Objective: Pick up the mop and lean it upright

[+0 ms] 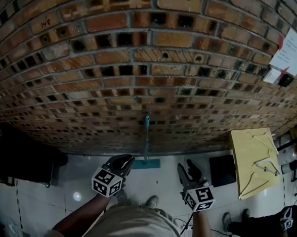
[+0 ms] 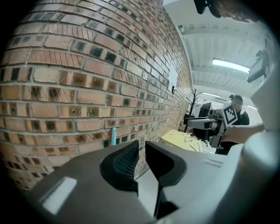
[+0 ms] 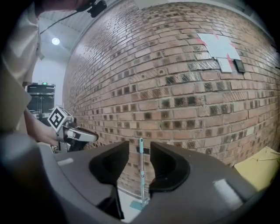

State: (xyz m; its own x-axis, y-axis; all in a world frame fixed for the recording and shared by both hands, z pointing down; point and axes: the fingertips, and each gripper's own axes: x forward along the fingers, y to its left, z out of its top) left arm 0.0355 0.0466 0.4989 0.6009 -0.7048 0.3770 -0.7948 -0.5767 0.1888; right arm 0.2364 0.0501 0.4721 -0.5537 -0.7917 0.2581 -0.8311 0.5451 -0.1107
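Your left gripper [image 1: 125,162] shows jaws narrowly parted and empty; your right gripper [image 1: 187,169] is half open, also empty. Both are clear of the mop [image 1: 147,138], which leans upright against the brick wall [image 1: 134,66]

Teal mop [image 1: 147,141], red-brown brick wall [image 1: 134,55] w/ dark gaps, yellow board [image 1: 254,158]

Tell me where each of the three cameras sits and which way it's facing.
Head view: on the person's head, looking down the brick wall to the floor; shows a forearm, the torso, left gripper and right gripper.
Left gripper view: rides the left gripper, looks along its parted jaws at the wall; the right gripper shows at right.
Right gripper view: rides the right gripper, faces the wall; mop stands beyond its parted jaws.
Shared: all three show the mop's teal handle against the wall.
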